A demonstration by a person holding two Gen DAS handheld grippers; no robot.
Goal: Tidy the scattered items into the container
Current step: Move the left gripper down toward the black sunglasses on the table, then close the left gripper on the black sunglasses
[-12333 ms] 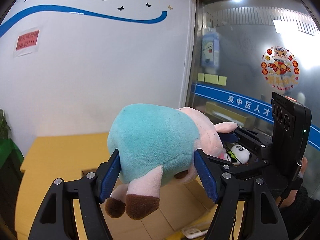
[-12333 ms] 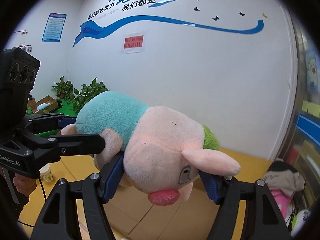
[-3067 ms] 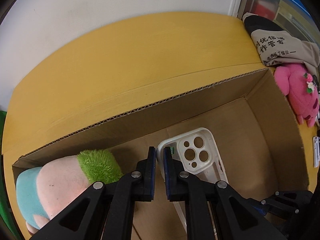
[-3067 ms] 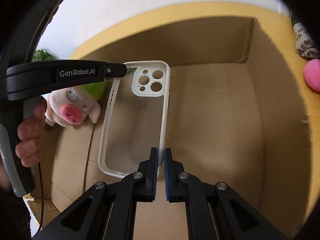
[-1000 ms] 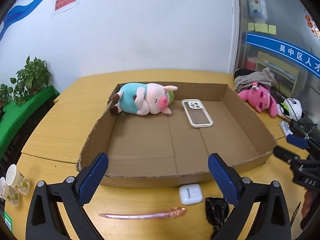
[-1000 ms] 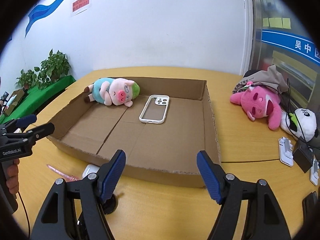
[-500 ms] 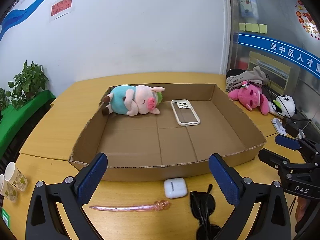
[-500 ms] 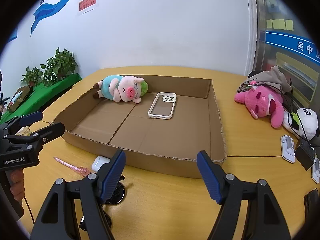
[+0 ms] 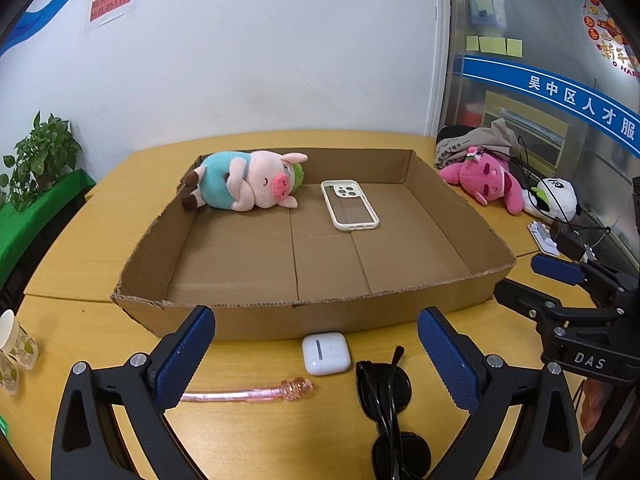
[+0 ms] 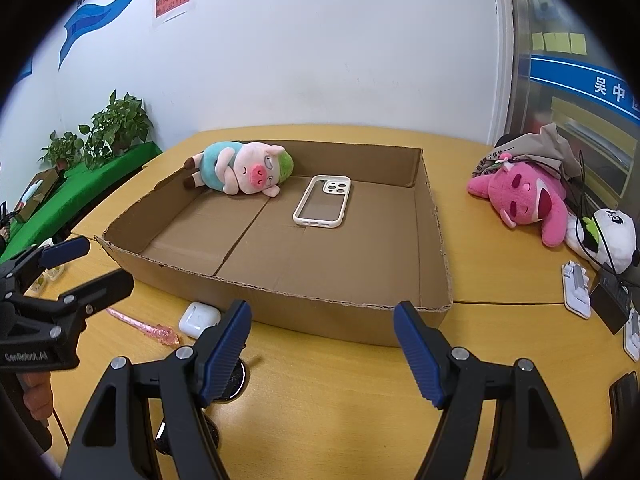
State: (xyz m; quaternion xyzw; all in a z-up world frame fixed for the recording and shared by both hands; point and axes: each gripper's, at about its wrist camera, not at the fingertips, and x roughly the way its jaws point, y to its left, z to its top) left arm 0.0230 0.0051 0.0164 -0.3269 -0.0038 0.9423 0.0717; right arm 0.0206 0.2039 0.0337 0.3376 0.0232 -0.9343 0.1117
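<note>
A shallow cardboard box (image 9: 280, 308) (image 10: 340, 314) sits on the yellow table. In it lie a plush pig (image 9: 244, 180) (image 10: 240, 168) and a white phone case (image 9: 349, 205) (image 10: 324, 200). In front of the box lie a white earbuds case (image 9: 326, 353) (image 10: 199, 319), a pink stick (image 9: 248, 392) (image 10: 144, 328) and black sunglasses (image 9: 386, 404) (image 10: 230, 380). My left gripper (image 9: 316, 360) (image 10: 86, 264) is open and empty above these. My right gripper (image 10: 322, 350) (image 9: 532, 276) is open and empty near the box's front right corner.
A pink plush (image 9: 484, 178) (image 10: 528, 196), a panda plush (image 9: 556, 200) (image 10: 612, 240), cables and white chargers (image 10: 576, 288) lie to the right of the box. Paper cups (image 9: 12, 348) stand at the table's left edge. Plants (image 10: 116, 128) stand left.
Both grippers have drawn back from the box and lowered slightly toward the table's front. The earbuds case, stick and sunglasses now show more fully. Both stay open.
</note>
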